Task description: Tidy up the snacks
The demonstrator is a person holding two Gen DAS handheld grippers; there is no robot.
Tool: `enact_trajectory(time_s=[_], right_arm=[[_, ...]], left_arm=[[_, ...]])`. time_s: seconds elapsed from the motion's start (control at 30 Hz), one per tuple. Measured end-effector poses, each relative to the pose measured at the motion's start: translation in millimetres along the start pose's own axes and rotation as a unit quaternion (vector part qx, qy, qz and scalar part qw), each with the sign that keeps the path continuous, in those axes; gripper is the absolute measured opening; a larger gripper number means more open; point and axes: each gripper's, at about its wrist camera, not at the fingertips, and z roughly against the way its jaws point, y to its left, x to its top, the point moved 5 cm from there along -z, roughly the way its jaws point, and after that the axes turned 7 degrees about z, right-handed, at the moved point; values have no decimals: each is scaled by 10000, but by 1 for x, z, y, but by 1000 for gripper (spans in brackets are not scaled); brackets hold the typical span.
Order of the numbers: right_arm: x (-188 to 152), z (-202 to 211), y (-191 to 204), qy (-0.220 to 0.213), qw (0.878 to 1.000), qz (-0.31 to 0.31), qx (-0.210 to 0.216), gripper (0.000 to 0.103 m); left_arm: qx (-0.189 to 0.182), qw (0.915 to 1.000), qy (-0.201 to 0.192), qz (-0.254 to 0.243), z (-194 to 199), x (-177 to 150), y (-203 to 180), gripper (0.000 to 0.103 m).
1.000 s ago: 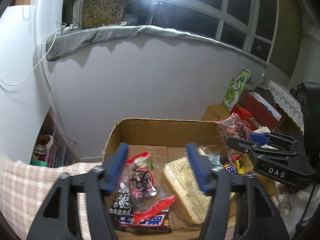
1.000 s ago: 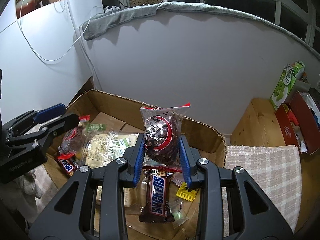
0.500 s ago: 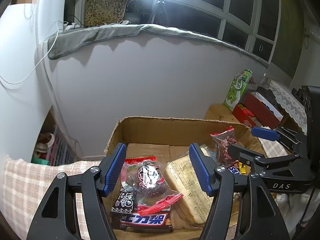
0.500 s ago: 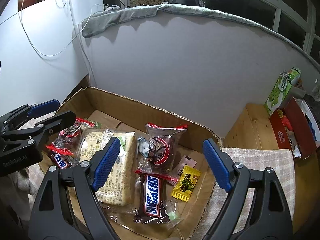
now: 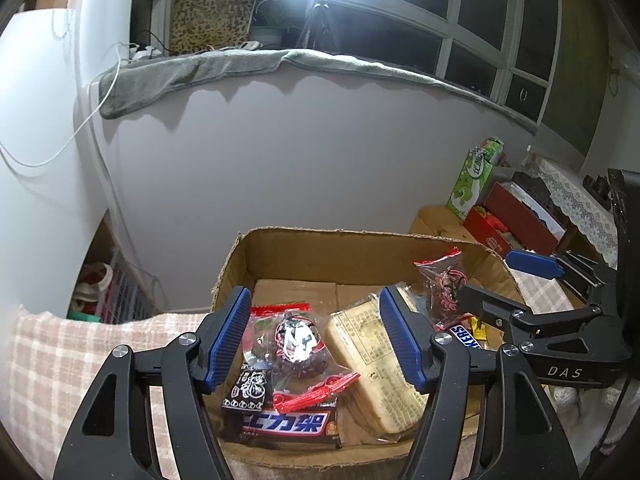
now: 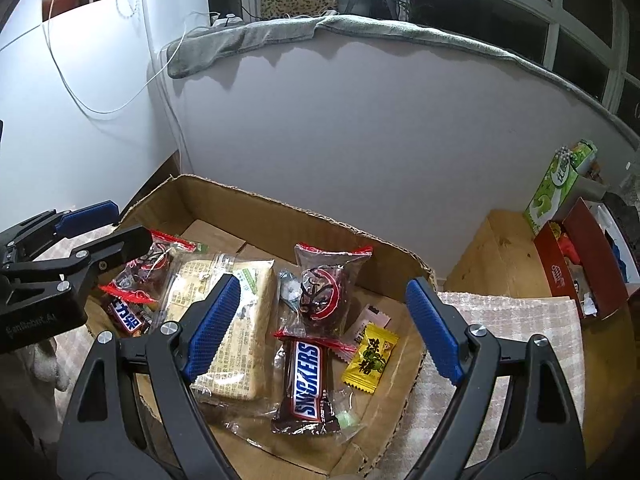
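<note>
A cardboard box holds several snacks. A red-and-clear date bag lies between the fingers of my open left gripper, on a dark chocolate bar. A wrapped cake slab lies in the middle. A second date bag leans by the box's far wall. Below it lie a Snickers bar and a yellow candy. My right gripper is open and empty above them.
The box sits on a checked cloth. A green carton and a red box stand on a wooden surface at right. A white wall rises just behind the box. A pink basket stands at left.
My right gripper let go of the date bag, which now leans in the box, and opened wide and drew back. My left gripper stayed open and backed away a little.
</note>
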Motion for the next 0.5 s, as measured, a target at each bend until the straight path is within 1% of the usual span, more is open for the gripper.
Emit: enact_trajectory(time_s=[0.07, 0.27, 0.5], right_arm=[[-1, 2, 1, 3, 10000, 25, -21, 88], [-4, 12, 5, -59, 9998, 101, -160, 88], [-5, 39, 7, -289, 9995, 57, -149, 88]], left_arm=[[3, 10000, 7, 23, 1, 0, 1, 70], [66, 10000, 20, -38, 9, -5, 0, 70], [149, 9998, -114, 16, 30, -8, 6, 70]])
